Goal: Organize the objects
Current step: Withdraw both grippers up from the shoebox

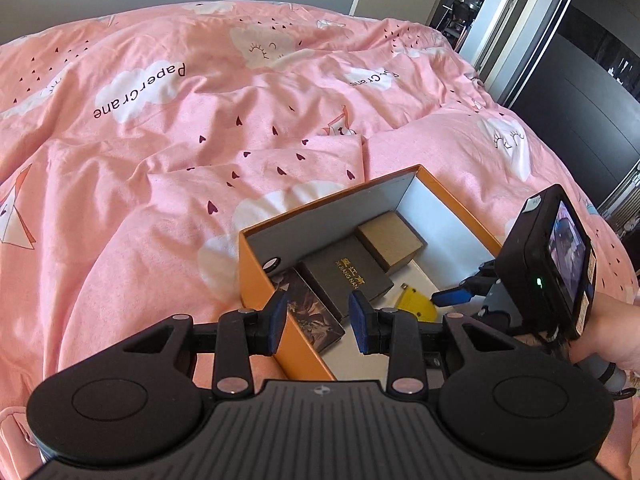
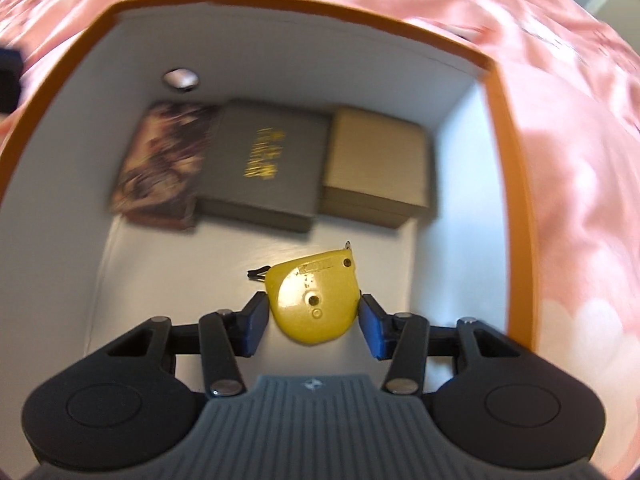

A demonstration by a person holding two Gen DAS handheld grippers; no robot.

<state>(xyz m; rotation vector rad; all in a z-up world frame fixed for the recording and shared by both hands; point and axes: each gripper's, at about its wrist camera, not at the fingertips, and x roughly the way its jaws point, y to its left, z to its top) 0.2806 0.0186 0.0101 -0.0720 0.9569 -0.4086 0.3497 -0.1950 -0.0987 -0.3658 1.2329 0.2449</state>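
Tape measure: we are seeing the yellow tape measure [image 2: 314,304] lying flat on the white floor of the orange box [image 2: 510,184], directly between the fingers of the right gripper [image 2: 314,330].
Right fingers: we are holding them spread a little wider than the case, one blue pad [image 2: 253,326] just beside each flank; whether either pad is touching it we cannot tell, as the view is blurred.
Which way it lies: its rounded end is pointing back toward our palm, its flat end and black loop pointing ahead of the fingertips.
Ahead of the fingers: we are facing a row of three small boxes, patterned [image 2: 160,168], dark grey [image 2: 264,164] and tan [image 2: 372,168], set against the far wall.
Left gripper: we are holding the left gripper [image 1: 318,326] with its fingers part open astride the box's near wall, gripping nothing.
Nearer hand: the right, we judge; the left is standing well apart from the tape measure.
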